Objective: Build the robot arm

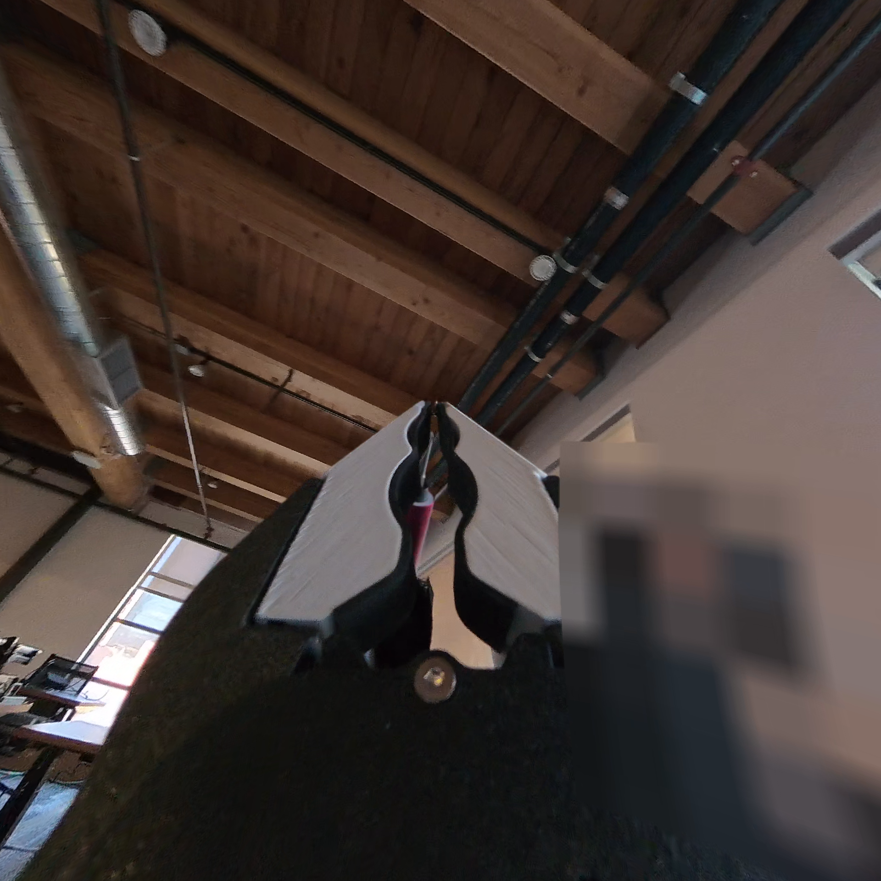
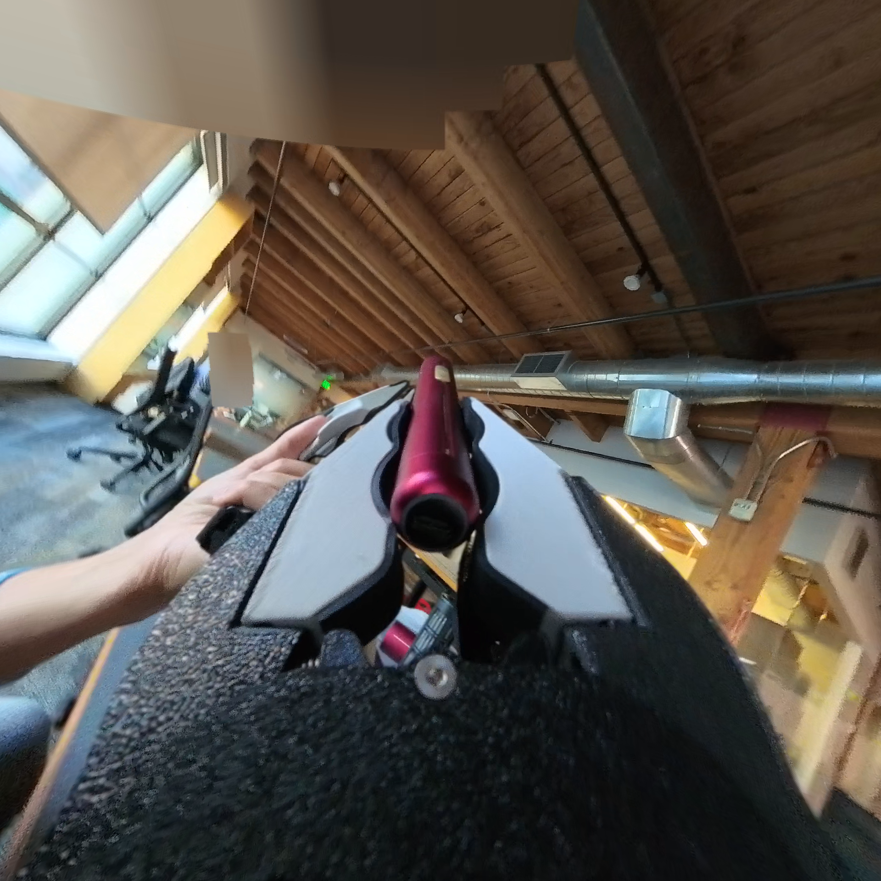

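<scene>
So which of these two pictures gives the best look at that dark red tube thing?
The right wrist view: the red tube lies clamped lengthwise in the right gripper, showing its black end cap and whole barrel. The left wrist view shows only a red sliver with a thin metal tip, pinched by the left gripper.

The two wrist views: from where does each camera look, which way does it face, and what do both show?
Left wrist view: sits behind the left gripper, tilted up at the wooden ceiling; its fingers pinch a thin metal tip on a red tool.
Right wrist view: sits behind the right gripper, aimed up and along the room; it grips the red tool; a bare hand shows at left.
Shared: the red tool, the ceiling, a silver duct.
</scene>
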`<state>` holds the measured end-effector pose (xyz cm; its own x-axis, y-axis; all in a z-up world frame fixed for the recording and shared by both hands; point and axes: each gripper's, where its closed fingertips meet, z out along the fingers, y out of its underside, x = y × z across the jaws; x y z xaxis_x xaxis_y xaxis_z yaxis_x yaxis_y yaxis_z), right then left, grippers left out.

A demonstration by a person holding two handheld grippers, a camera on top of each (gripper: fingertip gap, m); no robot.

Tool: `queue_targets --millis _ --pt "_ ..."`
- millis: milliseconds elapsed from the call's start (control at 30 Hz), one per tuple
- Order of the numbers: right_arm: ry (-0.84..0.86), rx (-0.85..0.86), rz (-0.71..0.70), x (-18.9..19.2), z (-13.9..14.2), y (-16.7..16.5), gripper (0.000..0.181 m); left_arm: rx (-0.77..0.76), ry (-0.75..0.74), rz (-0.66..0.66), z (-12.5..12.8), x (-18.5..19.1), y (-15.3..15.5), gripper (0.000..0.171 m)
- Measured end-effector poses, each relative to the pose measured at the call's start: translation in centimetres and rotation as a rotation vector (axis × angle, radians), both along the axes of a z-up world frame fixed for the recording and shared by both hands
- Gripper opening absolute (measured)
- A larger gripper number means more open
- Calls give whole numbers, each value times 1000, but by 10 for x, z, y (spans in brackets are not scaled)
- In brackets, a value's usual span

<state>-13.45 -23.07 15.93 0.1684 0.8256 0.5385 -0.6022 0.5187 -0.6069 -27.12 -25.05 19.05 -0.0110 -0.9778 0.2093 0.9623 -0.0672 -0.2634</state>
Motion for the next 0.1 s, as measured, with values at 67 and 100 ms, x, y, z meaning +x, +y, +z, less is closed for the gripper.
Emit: queue_targets --millis 67,100 --pt "-39 69 -58 -9 -4 -16 20 40 16 -20 2 4 -10 2" --pt "-51 96 -90 -13 -6 -21 21 56 25 -28 3 6 -14 2"
